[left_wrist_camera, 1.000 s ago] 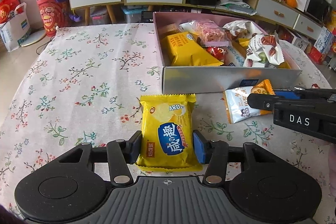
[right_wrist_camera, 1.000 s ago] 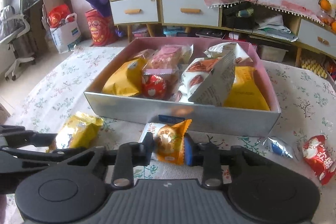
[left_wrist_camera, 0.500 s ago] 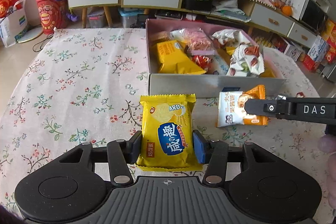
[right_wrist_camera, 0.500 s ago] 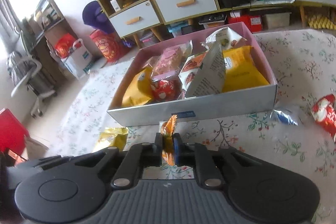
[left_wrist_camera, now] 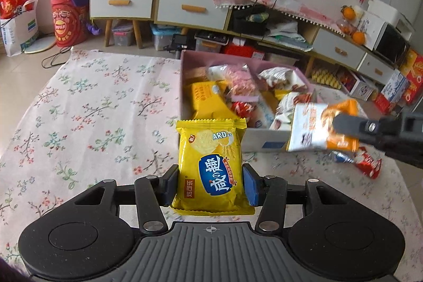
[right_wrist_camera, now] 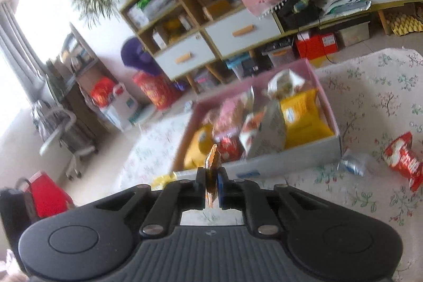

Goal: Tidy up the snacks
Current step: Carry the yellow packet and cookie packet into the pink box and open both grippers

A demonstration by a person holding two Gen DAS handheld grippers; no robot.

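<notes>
My left gripper [left_wrist_camera: 210, 185] is shut on a yellow biscuit packet [left_wrist_camera: 210, 160] and holds it above the floral tablecloth, in front of the pink-lined snack box [left_wrist_camera: 267, 140]. My right gripper [right_wrist_camera: 211, 185] is shut on an orange and white snack packet [right_wrist_camera: 212, 168], seen edge-on. That orange and white packet [left_wrist_camera: 320, 128] hangs in the air over the box's near right corner in the left wrist view, pinched by the right gripper's fingers [left_wrist_camera: 351, 123]. The box [right_wrist_camera: 285, 157] holds several packets.
A red packet [right_wrist_camera: 403, 163] and a blue-silver wrapper [right_wrist_camera: 351, 167] lie on the tablecloth right of the box; they also show in the left wrist view [left_wrist_camera: 367, 164]. Cabinets and drawers [left_wrist_camera: 164, 4] stand behind the table. The tablecloth [left_wrist_camera: 92, 110] stretches left of the box.
Both grippers have lifted their packets off the table. The right gripper has risen and tilted, carrying the orange packet up over the box's near right corner. The left gripper rose with the yellow packet.
</notes>
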